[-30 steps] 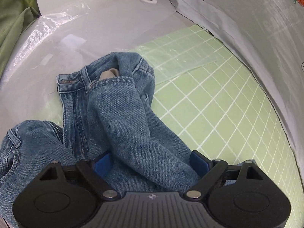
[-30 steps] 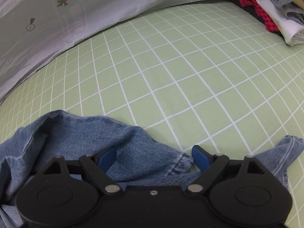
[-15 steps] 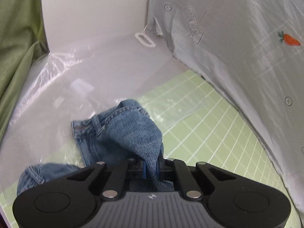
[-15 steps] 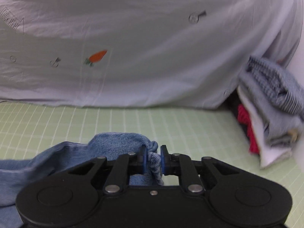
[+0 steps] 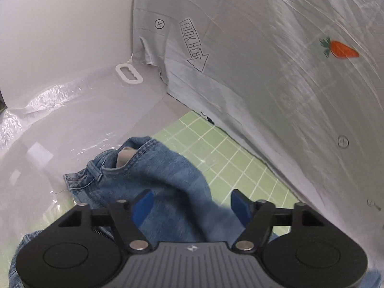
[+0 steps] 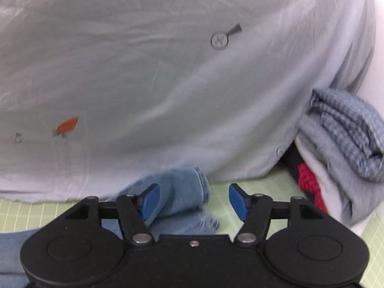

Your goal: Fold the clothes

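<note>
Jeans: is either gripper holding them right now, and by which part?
Neither. The left gripper and right gripper have just opened; the jeans lie between the jaws, unpinched.

A grey carrot-print sheet (image 6: 168, 84) hangs behind a green checked mat (image 5: 230, 165). Clear plastic film (image 5: 79, 110) and a white plastic ring (image 5: 129, 74) lie at the left.

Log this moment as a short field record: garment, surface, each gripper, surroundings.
garment: blue jeans, crumpled, not yet folded
surface: green checked sheet
left gripper: jaws just opened, denim between them, pads not pressing
right gripper: jaws just opened, a denim end between them, not pinched
surroundings: grey carrot-print cloth behind; stacked clothes at right; clear plastic sheet at left
</note>
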Action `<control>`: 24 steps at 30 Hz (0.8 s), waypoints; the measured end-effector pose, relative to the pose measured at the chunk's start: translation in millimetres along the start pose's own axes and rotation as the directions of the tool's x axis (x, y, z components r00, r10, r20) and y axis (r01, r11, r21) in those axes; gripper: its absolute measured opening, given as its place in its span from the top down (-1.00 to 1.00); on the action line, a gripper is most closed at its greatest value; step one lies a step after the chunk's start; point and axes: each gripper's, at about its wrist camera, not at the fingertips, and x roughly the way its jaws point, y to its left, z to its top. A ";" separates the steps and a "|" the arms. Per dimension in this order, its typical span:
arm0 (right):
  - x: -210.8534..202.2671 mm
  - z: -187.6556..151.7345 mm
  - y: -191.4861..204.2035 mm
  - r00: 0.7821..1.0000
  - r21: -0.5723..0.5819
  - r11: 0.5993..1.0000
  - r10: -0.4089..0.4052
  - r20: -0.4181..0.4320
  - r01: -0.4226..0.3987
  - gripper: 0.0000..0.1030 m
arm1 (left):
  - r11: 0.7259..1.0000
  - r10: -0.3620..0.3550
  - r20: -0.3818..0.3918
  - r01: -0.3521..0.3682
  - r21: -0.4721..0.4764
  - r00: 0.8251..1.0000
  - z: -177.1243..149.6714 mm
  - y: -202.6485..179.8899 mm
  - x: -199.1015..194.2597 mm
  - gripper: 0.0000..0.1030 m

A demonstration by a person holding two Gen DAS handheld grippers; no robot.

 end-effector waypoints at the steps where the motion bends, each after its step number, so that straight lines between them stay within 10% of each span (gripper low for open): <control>1: -6.1 -17.7 -2.3 0.999 0.028 0.999 0.024 -0.044 -0.023 -0.29 | 1.000 0.009 -0.020 -0.008 0.014 1.000 -8.0 3.2 -4.6 -0.51; 12: -100.2 -176.8 -29.3 0.947 0.227 0.973 0.099 -0.304 -0.029 -0.38 | 0.998 0.045 -0.199 -0.052 -0.029 0.979 -97.8 71.8 -69.2 -0.57; 24: -118.6 -215.4 -59.4 0.933 0.390 0.921 0.161 -0.321 -0.025 -0.41 | 0.963 -0.095 -0.330 0.002 -0.270 0.939 -161.8 116.1 -77.1 -0.59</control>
